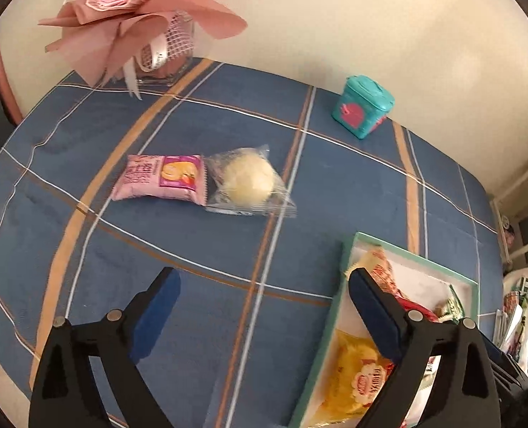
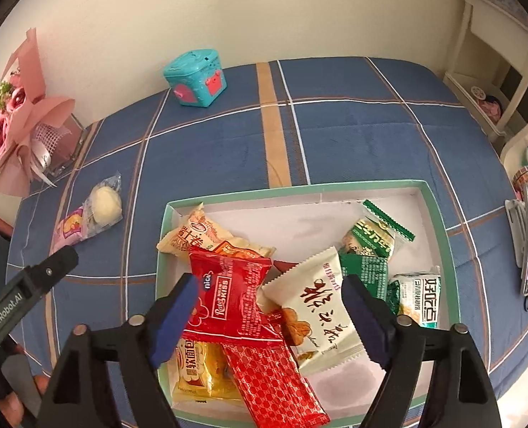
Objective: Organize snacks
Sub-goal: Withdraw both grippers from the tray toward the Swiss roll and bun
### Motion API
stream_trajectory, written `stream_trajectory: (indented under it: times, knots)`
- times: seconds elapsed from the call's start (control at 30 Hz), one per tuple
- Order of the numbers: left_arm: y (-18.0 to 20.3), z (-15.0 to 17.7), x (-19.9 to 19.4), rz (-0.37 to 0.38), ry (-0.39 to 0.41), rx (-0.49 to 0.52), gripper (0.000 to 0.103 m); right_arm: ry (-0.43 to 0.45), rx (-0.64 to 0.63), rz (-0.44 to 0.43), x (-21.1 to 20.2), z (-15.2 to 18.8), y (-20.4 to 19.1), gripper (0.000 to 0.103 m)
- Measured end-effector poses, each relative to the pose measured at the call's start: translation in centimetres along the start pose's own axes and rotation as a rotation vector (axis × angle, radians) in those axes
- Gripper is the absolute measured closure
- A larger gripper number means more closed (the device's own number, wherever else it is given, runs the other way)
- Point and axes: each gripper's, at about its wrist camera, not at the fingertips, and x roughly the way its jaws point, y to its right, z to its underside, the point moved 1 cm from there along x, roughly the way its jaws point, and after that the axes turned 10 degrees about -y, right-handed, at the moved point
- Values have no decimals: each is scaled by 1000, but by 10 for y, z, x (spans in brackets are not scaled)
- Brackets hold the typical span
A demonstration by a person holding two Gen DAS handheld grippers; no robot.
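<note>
A: What does the left wrist view show?

B: The left gripper (image 1: 264, 303) hangs over the blue plaid-covered desk (image 1: 192, 246), its jaws spread wide with nothing between them. Ahead lie 2 snacks touching each other: a pink biscuit packet (image 1: 160, 181) and a clear-wrapped pale round bun (image 1: 248, 181). At the lower right sits a shallow mint-green cardboard box (image 1: 339, 292) with a yellow snack packet (image 1: 356, 378) inside. At the back stand a teal tin (image 1: 362, 106) and a pink paper-wrapped rose bouquet (image 1: 128, 10).

A: And the right wrist view?

B: The right gripper (image 2: 269, 306) hovers above the box (image 2: 299, 187), jaws spread and empty. Below them lie a red candy-style packet (image 2: 228, 299) and a cream packet with red brush lettering (image 2: 317, 306). Green packets (image 2: 374, 242) lie in the right half. The pink packet (image 2: 69, 228) and bun (image 2: 105, 205) lie outside, left of the box, near the left gripper's tip (image 2: 57, 260).
</note>
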Motion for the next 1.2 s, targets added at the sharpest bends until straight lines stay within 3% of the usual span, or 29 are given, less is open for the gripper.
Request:
stream_trajectory:
  times: [0.23, 0.3, 0.8, 1.03, 1.2]
  knots:
    - [-15, -7, 1, -26, 19, -21, 6, 13, -31, 11, 2, -1, -13, 9]
    - [-21, -9, 0, -33, 25, -29, 6, 25, -38, 8, 1, -1, -17, 0]
    - [-72, -28, -10, -45, 66, -101, 6, 37, -108, 8, 5, -3, -65, 0]
    - [-103, -39, -15, -70, 87, -127, 6, 30, -205, 20, 17, 1, -106, 0]
    - [-127, -48, -12, -33, 71, -168, 6, 37, -237, -39, 24, -3, -135, 0]
